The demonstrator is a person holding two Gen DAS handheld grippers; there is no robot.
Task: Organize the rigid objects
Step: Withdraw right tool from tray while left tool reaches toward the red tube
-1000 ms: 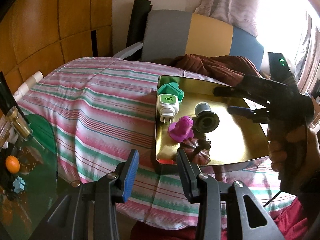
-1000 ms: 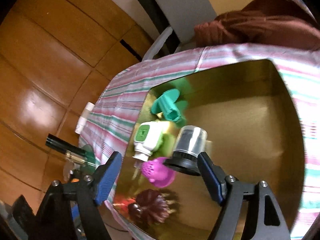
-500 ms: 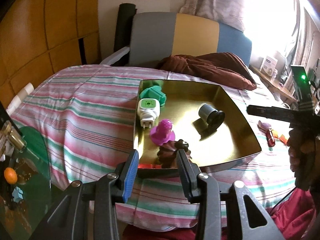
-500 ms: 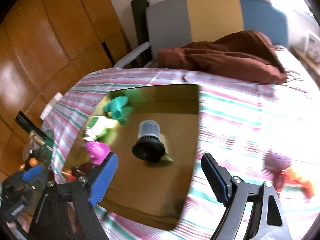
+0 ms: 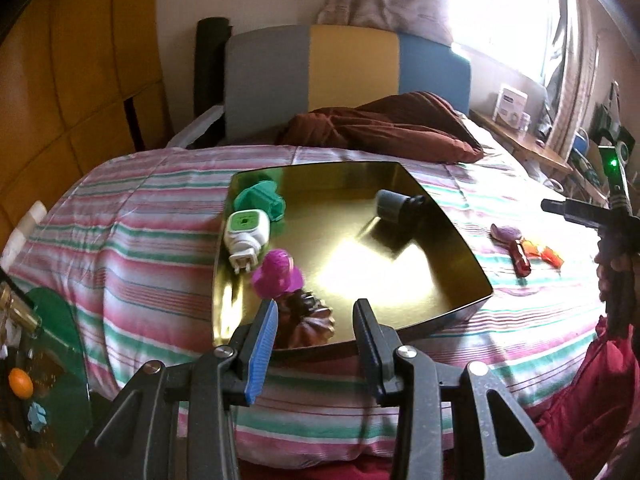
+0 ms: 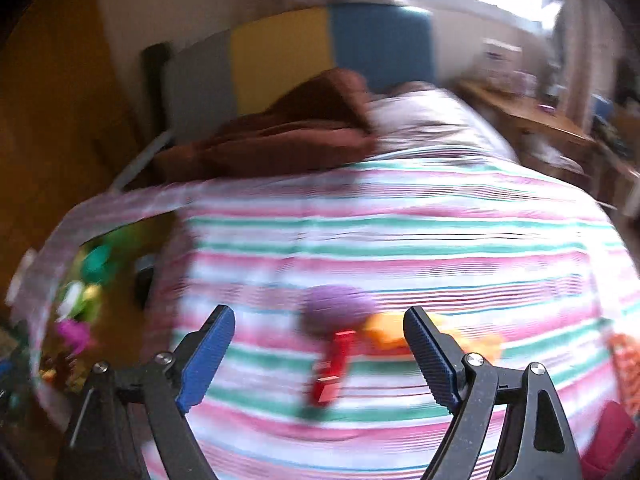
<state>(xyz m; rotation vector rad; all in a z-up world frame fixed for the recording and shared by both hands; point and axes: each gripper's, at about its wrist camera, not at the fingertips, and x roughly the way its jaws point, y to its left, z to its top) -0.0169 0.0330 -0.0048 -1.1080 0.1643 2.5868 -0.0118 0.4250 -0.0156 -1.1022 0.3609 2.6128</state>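
The right gripper has swung away from the gold tray and now faces the striped bedspread, jaws spread wide with nothing between them. A second ago it hung over the grey-and-black canister; that canister now lies on its side in the upper right of the tray, so it looks delivered. In the right wrist view the tray has slid off to the left edge of the frame, and the whole picture is smeared with motion.

Centred low in that view, just ahead of the open jaws, lie the purple brush with a red handle and an orange piece touching it. In the left wrist view the same pair sit on the bed at right of the tray, apart from it.

The left gripper hovers at the tray's near edge, partly open and empty, much as before. In the tray's left part are the teal piece, the white plug-in, the magenta toy and a brown fluted piece.

I would judge the brush is next to be fetched.
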